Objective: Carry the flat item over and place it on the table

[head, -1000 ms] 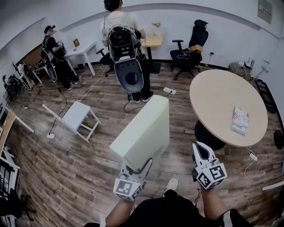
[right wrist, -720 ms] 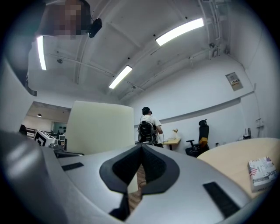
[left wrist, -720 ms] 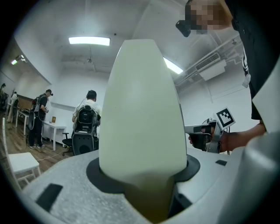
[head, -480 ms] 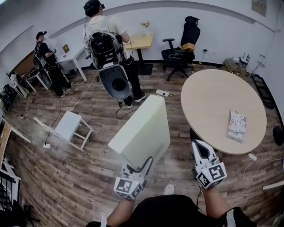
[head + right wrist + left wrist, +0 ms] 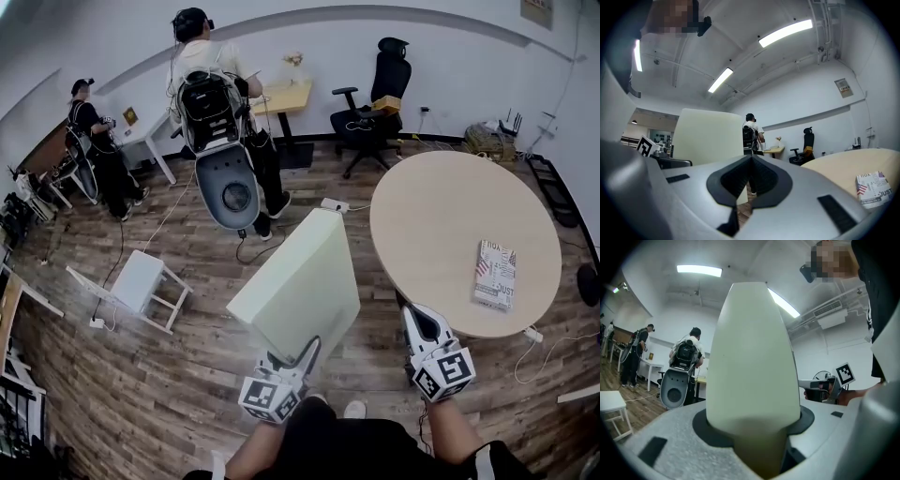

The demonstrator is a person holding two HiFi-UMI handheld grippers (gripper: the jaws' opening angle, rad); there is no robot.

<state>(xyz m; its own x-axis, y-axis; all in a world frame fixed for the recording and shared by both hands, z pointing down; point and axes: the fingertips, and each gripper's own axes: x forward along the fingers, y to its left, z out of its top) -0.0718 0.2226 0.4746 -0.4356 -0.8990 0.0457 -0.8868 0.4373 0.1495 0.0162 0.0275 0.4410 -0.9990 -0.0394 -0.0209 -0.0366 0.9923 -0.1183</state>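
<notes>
A thick pale-cream flat board [image 5: 302,281] stands tilted in front of me, held by its near edge. My left gripper [image 5: 291,359] is shut on that edge; in the left gripper view the board [image 5: 752,366] rises straight out from between the jaws. My right gripper [image 5: 421,323] is shut with nothing in it, its black pads meeting [image 5: 751,180], and hangs beside the round beige table [image 5: 441,225]. The right gripper view shows the board [image 5: 708,133] at left and the table [image 5: 839,166] at right.
A printed booklet [image 5: 494,274] lies on the table's right side. A person with a backpack rig [image 5: 220,122] stands ahead, another person [image 5: 94,141] at far left. A white stool [image 5: 136,286] lies tipped over on the wooden floor. A black office chair [image 5: 375,103] and cables sit by the wall.
The table and the room have slid left and nearer in the head view as I walked on. The board stays in my left gripper; both grippers keep their places.
</notes>
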